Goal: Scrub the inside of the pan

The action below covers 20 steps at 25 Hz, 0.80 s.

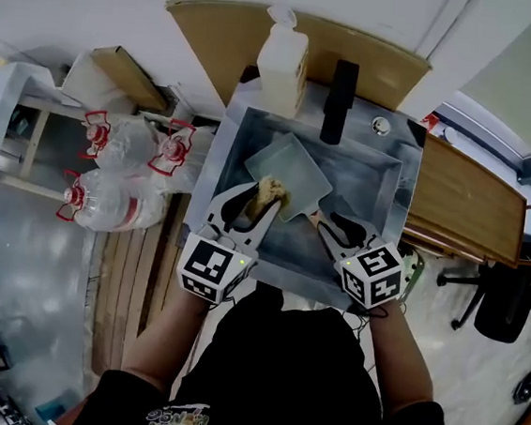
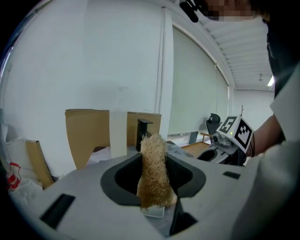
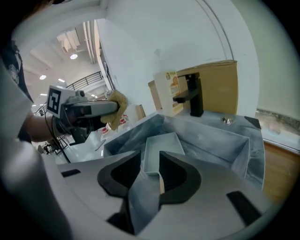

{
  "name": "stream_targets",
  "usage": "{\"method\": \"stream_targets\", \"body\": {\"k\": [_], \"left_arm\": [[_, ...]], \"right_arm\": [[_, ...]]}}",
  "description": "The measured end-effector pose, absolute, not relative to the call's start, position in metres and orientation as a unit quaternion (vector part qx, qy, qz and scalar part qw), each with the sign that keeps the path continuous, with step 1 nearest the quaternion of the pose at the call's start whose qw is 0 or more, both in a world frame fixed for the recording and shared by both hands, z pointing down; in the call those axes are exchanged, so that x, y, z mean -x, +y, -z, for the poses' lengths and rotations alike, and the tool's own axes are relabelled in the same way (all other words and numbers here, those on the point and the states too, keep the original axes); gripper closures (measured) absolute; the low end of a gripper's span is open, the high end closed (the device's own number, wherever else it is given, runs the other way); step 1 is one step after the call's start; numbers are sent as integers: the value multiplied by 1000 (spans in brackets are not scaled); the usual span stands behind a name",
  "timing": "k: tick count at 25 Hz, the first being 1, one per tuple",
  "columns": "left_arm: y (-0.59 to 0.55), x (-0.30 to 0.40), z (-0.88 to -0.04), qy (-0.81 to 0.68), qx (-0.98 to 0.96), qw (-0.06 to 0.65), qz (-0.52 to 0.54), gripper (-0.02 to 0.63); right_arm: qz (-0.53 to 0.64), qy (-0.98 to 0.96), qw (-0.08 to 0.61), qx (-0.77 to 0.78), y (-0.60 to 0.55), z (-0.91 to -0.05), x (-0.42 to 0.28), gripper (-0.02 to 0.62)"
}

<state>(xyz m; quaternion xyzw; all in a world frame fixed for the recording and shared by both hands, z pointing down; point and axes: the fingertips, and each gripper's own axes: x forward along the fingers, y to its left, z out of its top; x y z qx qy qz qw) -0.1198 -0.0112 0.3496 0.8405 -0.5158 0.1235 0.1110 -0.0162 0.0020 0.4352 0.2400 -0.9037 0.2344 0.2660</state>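
So the pan [image 1: 287,169] is down in the basin of a steel sink [image 1: 393,187]. It sits at an angle, with one corner pointing to the back left. It's a pale grey square one, shallow, with straight upright walls. The inside looks plain and matte, no obvious gunk that I can make out.

Its handle [image 3: 143,197] comes off toward the person. It runs right through the gap of the right gripper [image 3: 150,161], whose jaws sit partway apart around it, not clamped down.

The left gripper [image 2: 153,157] is pinched shut on a tan, fibrous scrubber [image 2: 153,178], which sticks up past the jaw tips. From the head view the scrubber is right at the pan's near-left edge. I can't tell if it's actually touching.

Moving outward, the sink is brushed metal, with a black tap [image 1: 338,101] at the back. A pale plastic bottle [image 1: 283,62] stands just beside the tap on its left. A sheet of brown cardboard [image 1: 214,32] leans against the white wall behind both.

Left of the sink there's a pile of big clear water bottles [image 1: 106,201] with red caps, and wooden slats [image 1: 131,278] on the floor near them. On the right is a wooden desk [image 1: 460,204], with a black office chair [image 1: 505,312] past it. The floor [image 1: 23,276] is glossy grey. The gripper views show big windows with pale blinds and ceiling lights further off.
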Motion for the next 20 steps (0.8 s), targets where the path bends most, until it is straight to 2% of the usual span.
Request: {"method": "stream_targets", "body": {"k": [5,20], "left_arm": [[-33,129,-379,-487,-851,137,-139,460],[-77,148,-464,-457,-840,201,-213,460]], "right_arm": [[-254,-875,333,-244,-1,-484,21,445],[-275,-804,478,-222,3,-576,17,399]]}}
